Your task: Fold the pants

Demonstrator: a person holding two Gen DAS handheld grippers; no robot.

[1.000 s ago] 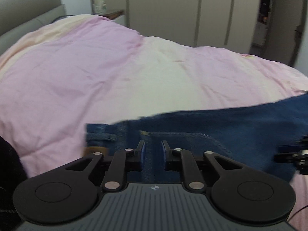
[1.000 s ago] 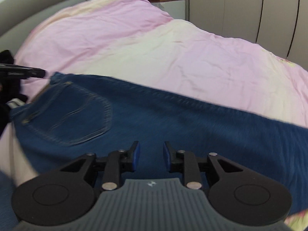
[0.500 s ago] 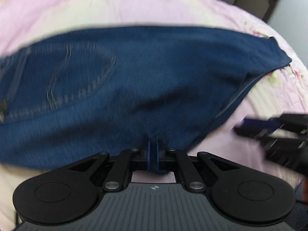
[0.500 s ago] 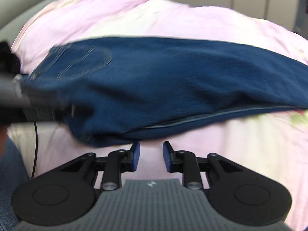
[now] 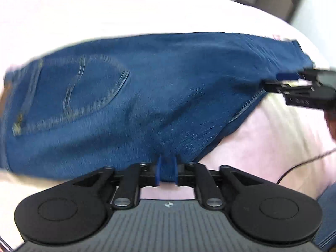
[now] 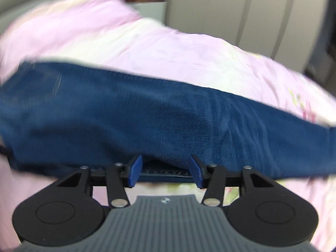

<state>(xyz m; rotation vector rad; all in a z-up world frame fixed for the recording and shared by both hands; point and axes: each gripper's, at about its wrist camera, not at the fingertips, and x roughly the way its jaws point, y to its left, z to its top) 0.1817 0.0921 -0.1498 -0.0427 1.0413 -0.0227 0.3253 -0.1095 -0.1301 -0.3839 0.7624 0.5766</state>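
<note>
Dark blue jeans (image 5: 159, 96) lie across the pink bed cover, the back pocket (image 5: 84, 92) at the left of the left wrist view. My left gripper (image 5: 167, 172) is shut on the near edge of the jeans, with denim pinched between the blue pads. My right gripper (image 6: 166, 173) is open, its jaws wide apart on either side of the near edge of a trouser leg (image 6: 168, 121). The right gripper also shows in the left wrist view (image 5: 294, 84), at the leg's right end.
The pink and cream duvet (image 6: 159, 48) covers the whole bed. Beige wardrobe doors (image 6: 241, 10) stand behind it. A thin black cable (image 5: 304, 161) runs over the cover at the right. A wooden bedside shelf (image 6: 145, 0) stands at the back.
The left gripper stays shut on the jeans edge. The right gripper has moved forward to the leg's edge and opened its jaws wider around it. Both views are motion-blurred.
</note>
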